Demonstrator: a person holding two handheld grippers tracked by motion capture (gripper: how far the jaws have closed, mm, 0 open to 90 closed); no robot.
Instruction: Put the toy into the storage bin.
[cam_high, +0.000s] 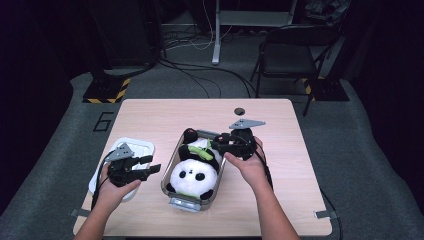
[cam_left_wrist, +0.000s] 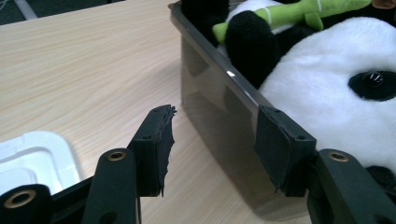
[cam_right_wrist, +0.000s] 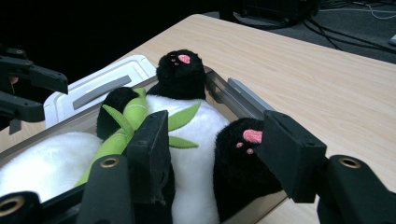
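A panda plush (cam_high: 195, 175) lies on its back in a clear plastic container (cam_high: 172, 165) at the table's middle, with a green bamboo stalk (cam_high: 200, 152) on its chest. My left gripper (cam_high: 151, 164) hovers at the container's left side. In the left gripper view it (cam_left_wrist: 217, 135) is open, with the container's wall (cam_left_wrist: 219, 102) between the pads and neither pad touching it. My right gripper (cam_right_wrist: 215, 144) reaches in from the container's far right end. It is open around the panda's belly (cam_right_wrist: 196, 135) and one black foot (cam_right_wrist: 243, 154).
A white lid (cam_high: 140, 147) lies flat on the table under my left hand. A small dark hole (cam_high: 239, 111) marks the table's far side. Beyond the table stand a folding chair (cam_high: 292, 55), floor cables and a yellow-black striped base (cam_high: 105, 92).
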